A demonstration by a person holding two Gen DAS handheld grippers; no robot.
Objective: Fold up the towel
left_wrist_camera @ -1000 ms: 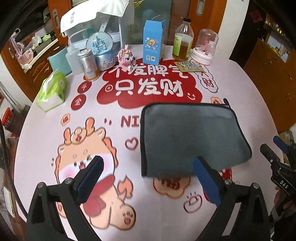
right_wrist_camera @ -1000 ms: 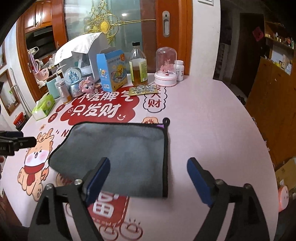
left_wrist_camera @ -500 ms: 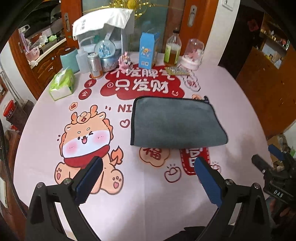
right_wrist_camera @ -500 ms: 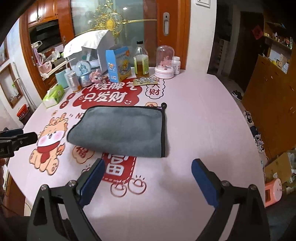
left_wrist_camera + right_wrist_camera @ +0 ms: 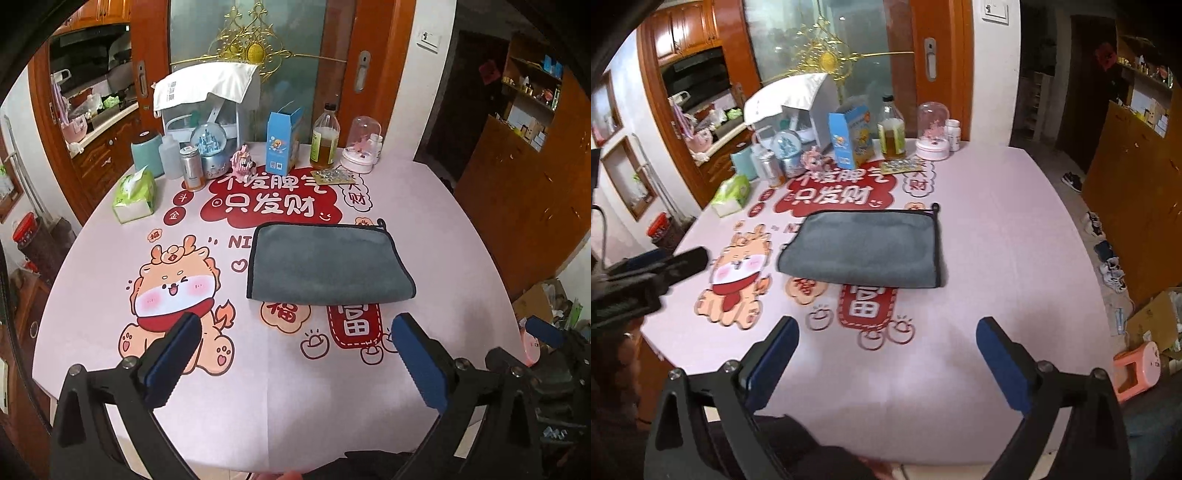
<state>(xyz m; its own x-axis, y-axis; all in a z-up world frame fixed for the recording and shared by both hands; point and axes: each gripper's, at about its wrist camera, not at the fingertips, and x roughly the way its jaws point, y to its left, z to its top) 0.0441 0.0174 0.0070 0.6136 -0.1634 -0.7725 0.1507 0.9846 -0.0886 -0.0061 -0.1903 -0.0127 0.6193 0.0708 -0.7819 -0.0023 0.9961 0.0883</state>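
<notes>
Left tool (image 5: 295,354): jaws spread wide, holding nothing, hanging above the near part of the worktop (image 5: 461,229), over the printed dragon cartoon (image 5: 173,291) and clear of the cloth. Grey towel (image 5: 325,266): lies flat near the middle of the worktop, folded into a wide rectangle with black piping along the far and side edges and the smooth fold edge facing the tools; a small hang loop (image 5: 381,222) sticks out at the far right corner. Right tool (image 5: 886,350): likewise spread and empty, held back near the worktop's edge, well apart from the towel. Judgement: the fold looks made and the step in hand is the release and pull-back, or the set-up for a second fold (cannot say which from this alone). If another fold is wanted, each tool should come in low at a short end, pinch both layers together at the piping rather than the top layer only, and carry that end across without dragging the lower layer. Keep the lift low so the cloth does not billow. The clutter at the back, blue carton (image 5: 282,146) and oil bottle (image 5: 325,140), sits well beyond the towel, so little risk there.
</notes>
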